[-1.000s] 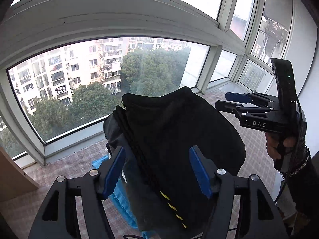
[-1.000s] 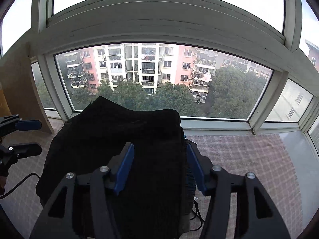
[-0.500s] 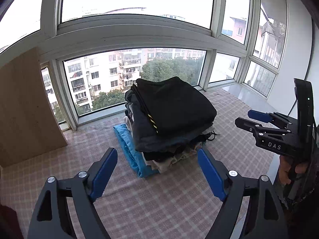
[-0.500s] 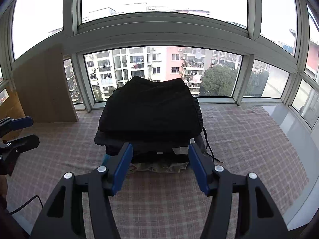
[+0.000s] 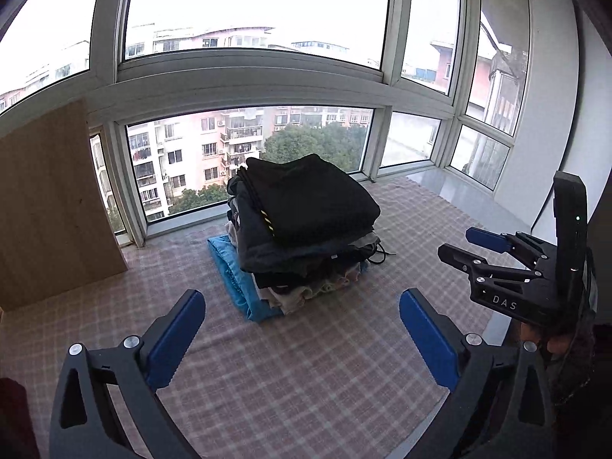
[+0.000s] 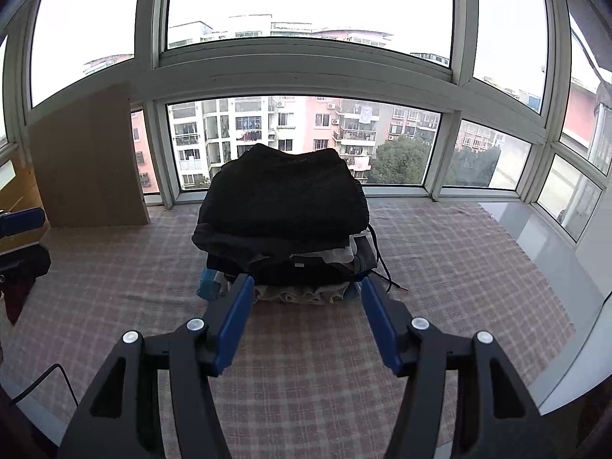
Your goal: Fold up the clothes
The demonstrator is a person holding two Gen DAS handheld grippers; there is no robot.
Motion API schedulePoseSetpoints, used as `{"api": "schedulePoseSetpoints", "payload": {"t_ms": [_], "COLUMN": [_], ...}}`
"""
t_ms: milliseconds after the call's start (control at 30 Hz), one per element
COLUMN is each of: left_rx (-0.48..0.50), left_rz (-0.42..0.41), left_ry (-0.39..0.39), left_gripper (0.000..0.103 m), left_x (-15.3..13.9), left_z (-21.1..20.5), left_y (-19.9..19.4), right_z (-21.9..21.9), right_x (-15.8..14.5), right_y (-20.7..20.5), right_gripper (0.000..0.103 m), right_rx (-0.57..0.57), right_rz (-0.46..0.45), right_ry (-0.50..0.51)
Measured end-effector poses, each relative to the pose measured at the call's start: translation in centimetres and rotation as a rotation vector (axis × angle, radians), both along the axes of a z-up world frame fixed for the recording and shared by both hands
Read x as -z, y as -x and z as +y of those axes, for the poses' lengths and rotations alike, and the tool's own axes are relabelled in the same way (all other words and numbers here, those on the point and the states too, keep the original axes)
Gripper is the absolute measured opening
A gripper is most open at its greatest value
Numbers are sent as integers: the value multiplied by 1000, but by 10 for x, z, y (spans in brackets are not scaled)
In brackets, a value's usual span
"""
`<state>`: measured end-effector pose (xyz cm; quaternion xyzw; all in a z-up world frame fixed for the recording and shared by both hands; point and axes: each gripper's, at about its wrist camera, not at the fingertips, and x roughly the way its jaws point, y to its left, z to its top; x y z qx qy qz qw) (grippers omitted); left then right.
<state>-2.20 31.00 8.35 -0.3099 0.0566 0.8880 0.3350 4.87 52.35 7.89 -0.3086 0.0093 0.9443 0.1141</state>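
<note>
A stack of folded clothes stands on the checked cloth near the window, topped by a black folded garment (image 5: 310, 199) (image 6: 283, 199). A blue garment (image 5: 229, 267) lies at the bottom of the stack. My left gripper (image 5: 302, 298) hangs in front of the stack, well short of it; its jaws are opening, with nothing between them. My right gripper (image 6: 306, 283) is open and empty too, just short of the stack's near side. It also shows at the right of the left wrist view as the right gripper (image 5: 459, 244), held by a hand (image 5: 535, 334).
The checked cloth (image 5: 306, 363) covers a window-side platform whose bare grey edge (image 6: 550, 252) runs along the right. A wooden board (image 5: 49, 206) leans at the left by the window frame. A black cable (image 6: 49, 378) lies at the near left.
Both grippers have drawn back from the stack, leaving the black garment on top of it. The left jaws have spread wider. The right jaws look the same.
</note>
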Motion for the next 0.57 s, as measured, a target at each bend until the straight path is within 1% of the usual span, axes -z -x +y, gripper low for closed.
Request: {"api": "schedulePoseSetpoints", "payload": {"t_ms": [67, 200, 567], "left_rx": [3, -24, -61], "left_rz": [8, 27, 27], "left_ry": [11, 32, 17], "left_gripper": [102, 102, 102], "left_x": [0, -2, -2], "left_z": [-1, -5, -18], "left_y": [-5, -11, -9], "right_z": [0, -2, -6], "right_x": [1, 2, 5], "right_y": [-2, -3, 1], "right_gripper": [58, 58, 58], "right_rx": [-4, -10, -23], "right_rz": [-1, 1, -17], "right_ry": [3, 0, -6]}}
